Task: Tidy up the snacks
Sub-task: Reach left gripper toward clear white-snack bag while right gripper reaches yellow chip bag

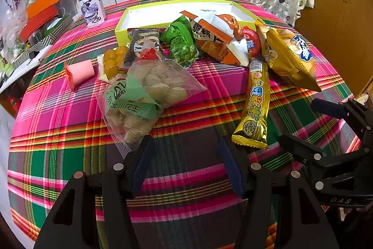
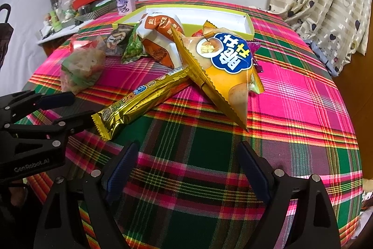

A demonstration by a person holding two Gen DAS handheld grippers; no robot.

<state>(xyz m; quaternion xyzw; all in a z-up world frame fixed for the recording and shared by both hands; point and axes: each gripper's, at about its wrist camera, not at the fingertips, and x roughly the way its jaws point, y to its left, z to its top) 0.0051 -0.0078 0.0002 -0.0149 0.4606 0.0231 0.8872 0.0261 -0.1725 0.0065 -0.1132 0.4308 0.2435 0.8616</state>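
Though hidden leftward, perhaps purple wrapper.

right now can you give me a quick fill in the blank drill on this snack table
1. The long gold snack stick has its far end tucked under the ____ chip bag.
2. The lime-green box behind the snack pile has a ____ inside.
3. The pink cup lies on its ____.
4. Both the left gripper and the right gripper have jaws that are ____ and hold nothing.

Missing words: yellow; white; side; open
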